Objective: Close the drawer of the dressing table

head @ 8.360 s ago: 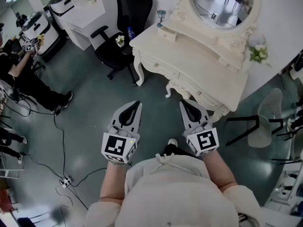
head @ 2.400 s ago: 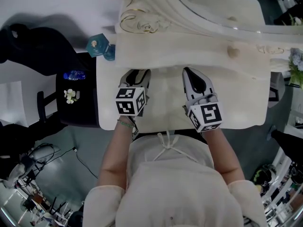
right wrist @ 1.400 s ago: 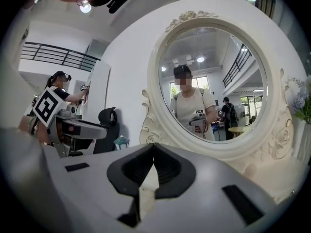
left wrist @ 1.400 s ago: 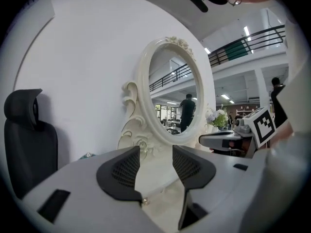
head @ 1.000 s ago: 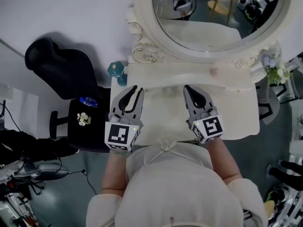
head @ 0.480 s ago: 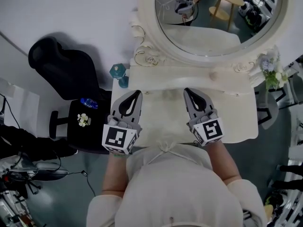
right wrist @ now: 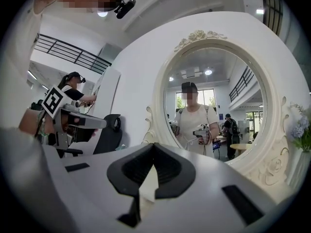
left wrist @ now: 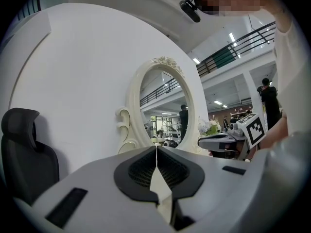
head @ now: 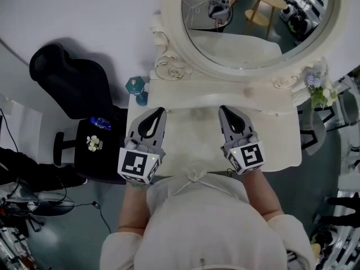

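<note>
The cream dressing table (head: 191, 136) stands right in front of me, its oval mirror (head: 253, 21) at the back. Its drawer is hidden below the tabletop edge and my body. My left gripper (head: 161, 111) is shut and empty, held level over the left half of the tabletop. My right gripper (head: 222, 109) is shut and empty over the right half. In the left gripper view the left gripper's (left wrist: 156, 147) jaws meet on one line, aimed at the mirror frame (left wrist: 133, 115). The right gripper's (right wrist: 154, 144) jaws also meet, facing the mirror (right wrist: 214, 115).
A black office chair (head: 70, 86) stands left of the table, with a water bottle (head: 98, 122) on a dark seat beside it. A teal bottle (head: 135, 87) sits at the table's back left corner, flowers (head: 315, 83) at the back right. Cables (head: 34, 201) lie on the floor.
I have walked up to the table since the oldest frame. Over the last second the left jaws closed a small gap, and both hands stayed nearly still above the tabletop.
</note>
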`<state>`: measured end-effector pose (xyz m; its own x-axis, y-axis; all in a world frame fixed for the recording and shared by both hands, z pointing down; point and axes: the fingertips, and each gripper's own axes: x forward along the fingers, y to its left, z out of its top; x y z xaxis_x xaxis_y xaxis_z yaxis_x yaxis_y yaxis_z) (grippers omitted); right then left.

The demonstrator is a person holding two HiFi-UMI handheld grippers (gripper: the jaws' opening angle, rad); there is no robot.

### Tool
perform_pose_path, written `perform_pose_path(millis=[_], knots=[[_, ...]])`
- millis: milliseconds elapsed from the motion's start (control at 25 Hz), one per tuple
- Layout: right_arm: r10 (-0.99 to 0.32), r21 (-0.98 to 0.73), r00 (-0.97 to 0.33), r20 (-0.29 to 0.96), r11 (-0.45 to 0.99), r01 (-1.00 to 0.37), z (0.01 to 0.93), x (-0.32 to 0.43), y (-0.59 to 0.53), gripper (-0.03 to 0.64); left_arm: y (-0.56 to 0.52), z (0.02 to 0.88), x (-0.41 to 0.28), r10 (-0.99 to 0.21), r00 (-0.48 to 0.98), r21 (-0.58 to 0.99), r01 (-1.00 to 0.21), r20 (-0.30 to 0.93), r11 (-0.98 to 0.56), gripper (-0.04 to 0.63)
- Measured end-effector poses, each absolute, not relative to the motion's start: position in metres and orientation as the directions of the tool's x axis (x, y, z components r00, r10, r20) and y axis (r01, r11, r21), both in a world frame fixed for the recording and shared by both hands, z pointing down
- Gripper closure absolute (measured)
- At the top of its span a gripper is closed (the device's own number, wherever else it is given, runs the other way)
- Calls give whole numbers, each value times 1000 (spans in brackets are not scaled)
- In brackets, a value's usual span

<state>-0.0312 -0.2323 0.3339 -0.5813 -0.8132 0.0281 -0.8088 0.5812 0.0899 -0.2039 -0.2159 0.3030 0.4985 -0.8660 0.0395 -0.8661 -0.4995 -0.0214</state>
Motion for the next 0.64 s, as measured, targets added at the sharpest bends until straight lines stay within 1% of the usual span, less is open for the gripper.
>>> perform_pose_path(millis=[280, 640], knots=[[-794, 65, -602, 89, 607, -792, 342, -38, -236, 615, -221, 308, -201, -859, 509, -8, -860, 64, -510, 572], [-807, 105, -586, 67, 590, -801, 337, -34, -239, 615, -229, 311, -198, -851, 522, 11, -852, 57, -523, 572]])
